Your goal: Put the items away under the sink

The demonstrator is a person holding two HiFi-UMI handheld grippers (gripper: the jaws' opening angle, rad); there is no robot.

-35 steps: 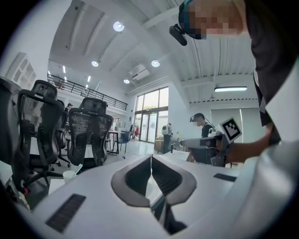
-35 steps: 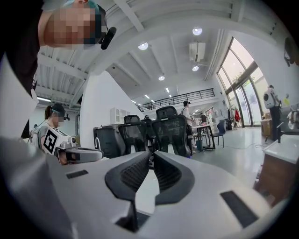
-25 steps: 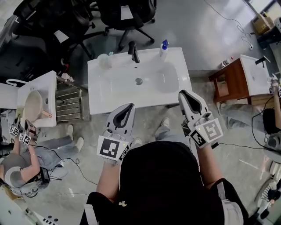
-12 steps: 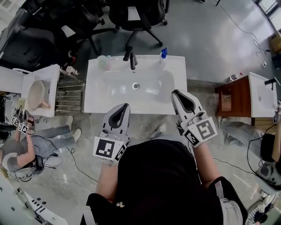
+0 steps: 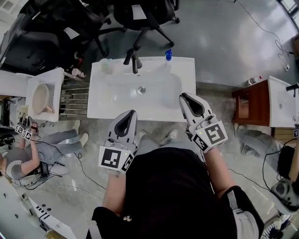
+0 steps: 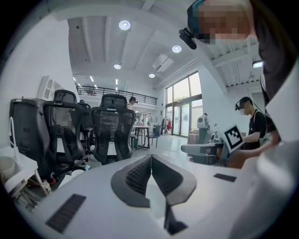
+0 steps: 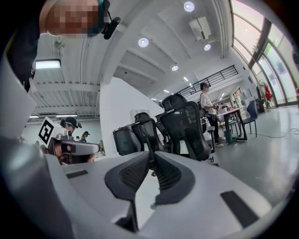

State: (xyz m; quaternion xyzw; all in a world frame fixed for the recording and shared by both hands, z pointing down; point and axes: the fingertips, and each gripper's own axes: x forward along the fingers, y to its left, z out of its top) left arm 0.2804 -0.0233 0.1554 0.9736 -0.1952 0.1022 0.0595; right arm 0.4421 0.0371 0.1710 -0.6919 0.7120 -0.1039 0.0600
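Note:
A white sink (image 5: 110, 105) stands in front of me in the head view, with a black faucet (image 5: 133, 59) at its back edge. A spray bottle with a blue top (image 5: 167, 58) stands right of the faucet, and a pale green cup (image 5: 106, 65) stands to its left. My left gripper (image 5: 129, 115) hovers at the sink's front edge, shut and holding nothing. My right gripper (image 5: 185, 97) is over the front right corner, also shut and empty. In the left gripper view the left gripper (image 6: 150, 159) points level toward office chairs. The right gripper (image 7: 152, 156) does the same in its own view.
Black office chairs (image 5: 140, 14) stand behind the sink. At the left are a metal rack (image 5: 74, 100) and a smaller white sink holding a beige basin (image 5: 39, 99). A person (image 5: 28, 156) crouches on the floor there. At the right stands a wooden cabinet (image 5: 245, 105), and cables lie on the floor.
The head view has shifted, so the sink now sits a little higher and more to the left. Both grippers have stayed shut in front of the sink, the right one drifting slightly left.

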